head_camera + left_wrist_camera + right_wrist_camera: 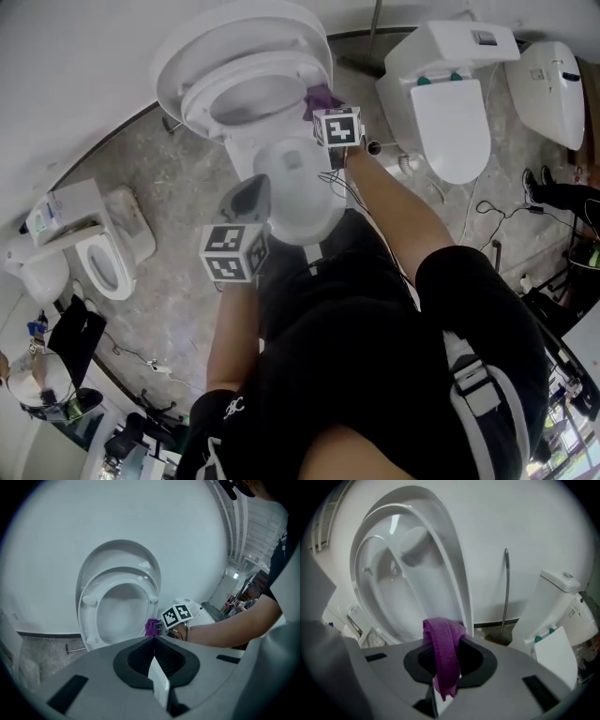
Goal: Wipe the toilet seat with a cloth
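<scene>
Above white ceramic toilet bowl (pixel 300 211), white plastic seat (pixel 91 625) and lid (pixel 117 550) raised; right gripper (pixel 442 632) clenched on purple terry cloth (pixel 443 653); left gripper (pixel 153 641) clamped together, empty; bowl contents unclear.

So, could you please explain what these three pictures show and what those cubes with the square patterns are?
A person holds a two-jaw gripper in each hand; the patterned cubes are parts of them. The head view looks steeply down from the person's head; the other two look along each gripper's jaws. The left gripper is shut and empty. The right gripper is shut on a purple cloth. Ahead stands a white toilet with seat and lid raised. More toilets stand around on the floor.
</scene>
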Motion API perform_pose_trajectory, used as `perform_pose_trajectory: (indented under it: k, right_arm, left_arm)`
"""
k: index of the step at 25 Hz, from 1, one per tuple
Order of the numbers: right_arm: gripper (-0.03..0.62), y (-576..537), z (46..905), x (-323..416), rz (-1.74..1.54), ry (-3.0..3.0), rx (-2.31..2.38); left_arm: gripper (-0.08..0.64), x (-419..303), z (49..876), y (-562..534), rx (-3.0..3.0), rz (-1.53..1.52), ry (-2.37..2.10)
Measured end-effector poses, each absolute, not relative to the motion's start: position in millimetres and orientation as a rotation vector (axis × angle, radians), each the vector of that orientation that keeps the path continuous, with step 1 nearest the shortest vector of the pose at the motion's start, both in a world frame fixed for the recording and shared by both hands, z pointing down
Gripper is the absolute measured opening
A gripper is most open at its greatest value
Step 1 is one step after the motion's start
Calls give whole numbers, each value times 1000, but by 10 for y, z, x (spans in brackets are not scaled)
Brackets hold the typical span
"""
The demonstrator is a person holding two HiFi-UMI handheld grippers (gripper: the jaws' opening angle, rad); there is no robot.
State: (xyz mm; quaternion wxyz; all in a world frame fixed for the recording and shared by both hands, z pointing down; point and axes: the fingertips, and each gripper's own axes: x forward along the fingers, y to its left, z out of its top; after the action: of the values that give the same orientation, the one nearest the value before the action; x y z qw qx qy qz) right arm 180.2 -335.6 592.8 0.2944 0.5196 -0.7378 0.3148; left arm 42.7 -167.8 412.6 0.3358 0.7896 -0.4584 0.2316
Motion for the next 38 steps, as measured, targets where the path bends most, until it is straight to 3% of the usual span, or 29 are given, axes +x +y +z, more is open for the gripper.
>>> perform_pose_trajectory:
  k: [10,22,38]
  right_arm:
    - [55,-3535,5910,1794,890,-1847,1397]
    - [55,-3526,4810,1663,739,-1979,1439]
    - [55,-3364,4182,1424,666,-2061,1477]
  left_arm:
    - [-5,277,3972,-1560,2044,571,-1260]
    - [-5,67,3574,-1311,2069,454,-1355]
    - [-5,-259,3196,-1068,2092,395,-1407]
